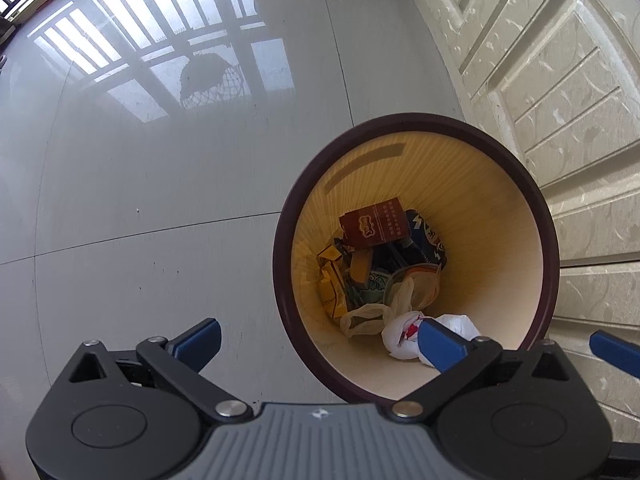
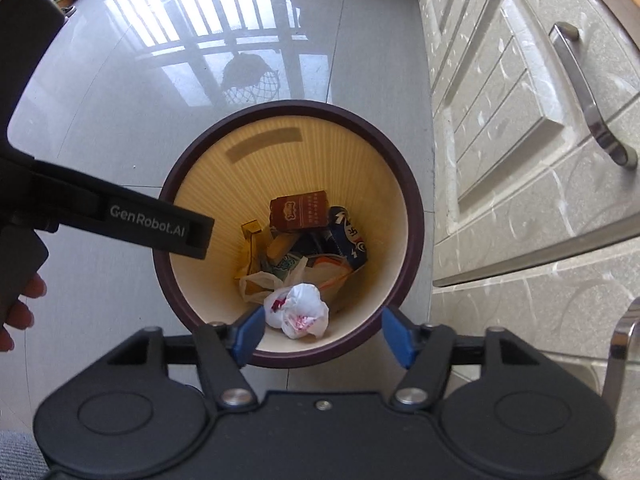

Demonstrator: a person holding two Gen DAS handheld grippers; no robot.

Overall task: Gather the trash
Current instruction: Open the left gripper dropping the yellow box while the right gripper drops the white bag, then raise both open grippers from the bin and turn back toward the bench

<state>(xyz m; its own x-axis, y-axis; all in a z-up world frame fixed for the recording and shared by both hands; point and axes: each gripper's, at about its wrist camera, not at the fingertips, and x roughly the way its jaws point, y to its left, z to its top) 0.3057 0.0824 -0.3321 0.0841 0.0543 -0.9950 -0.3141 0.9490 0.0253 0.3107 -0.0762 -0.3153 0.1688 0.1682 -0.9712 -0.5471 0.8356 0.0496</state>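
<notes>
While both my grippers point down over it, the grey tiled floor [image 1: 160, 184] takes up most of each view, glossy, mirroring a barred window. Cream cabinet doors [image 1: 560, 100] with a raised pattern run along the right; a metal handle [image 2: 588, 96] shows in the right wrist view.

Trash bin [image 2: 288, 236]: round, dark maroon rim, pale yellow ribbed inside, standing on the floor just beside the cabinets. Contents piled at the bottom: brown-red carton [image 2: 299, 210] uppermost at the far side, blue-and-white wrapper [image 2: 350, 240] to its right, yellow packaging [image 2: 250, 248] at left, thin translucent bag [image 2: 260, 284].

Crumpled white plastic bag [image 2: 298, 310] with red print lies on the near side of the pile, inside the bin.

My left gripper [image 1: 320, 340]: jaws spread fully wide, nothing between the pads, one finger over the floor, the other over the bin mouth.

My right gripper [image 2: 322, 334]: jaws apart, pads touching nothing; the white bag sits below and between them, released.

Fingers of my left hand [image 2: 18, 312] show at the left edge.
</notes>
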